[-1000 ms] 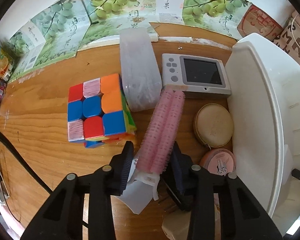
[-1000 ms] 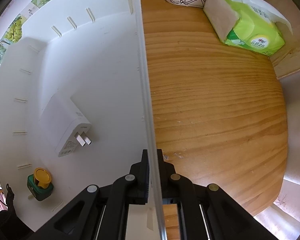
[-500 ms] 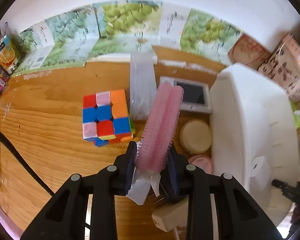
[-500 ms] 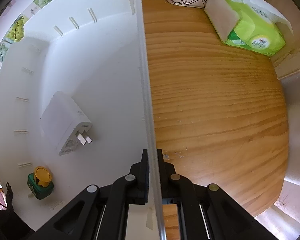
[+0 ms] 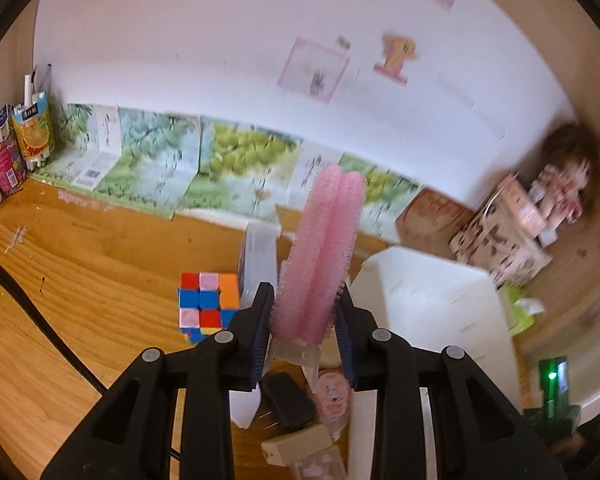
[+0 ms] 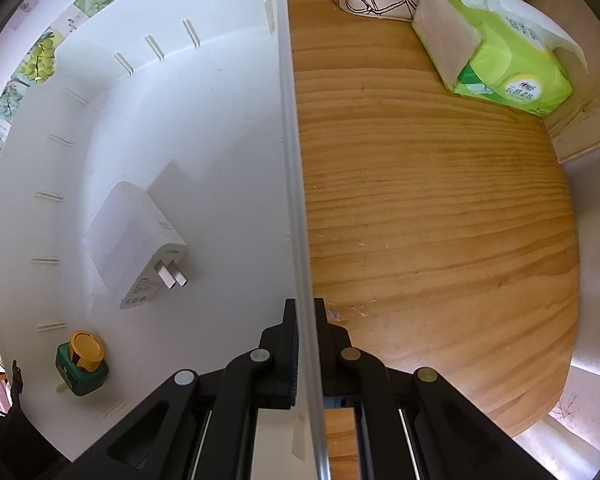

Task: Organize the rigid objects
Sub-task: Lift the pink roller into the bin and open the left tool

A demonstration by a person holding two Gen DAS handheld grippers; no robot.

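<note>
The left gripper is pinching the pink hair rollers, which are pointing toward 12 o'clock above the wooden table, with the puzzle cube at its 10 o'clock. The right gripper is clamping the white bin's rim; inside, a white charger and a green bottle are lying at 10 and 9 o'clock.

Pink rollers, white bin
</note>
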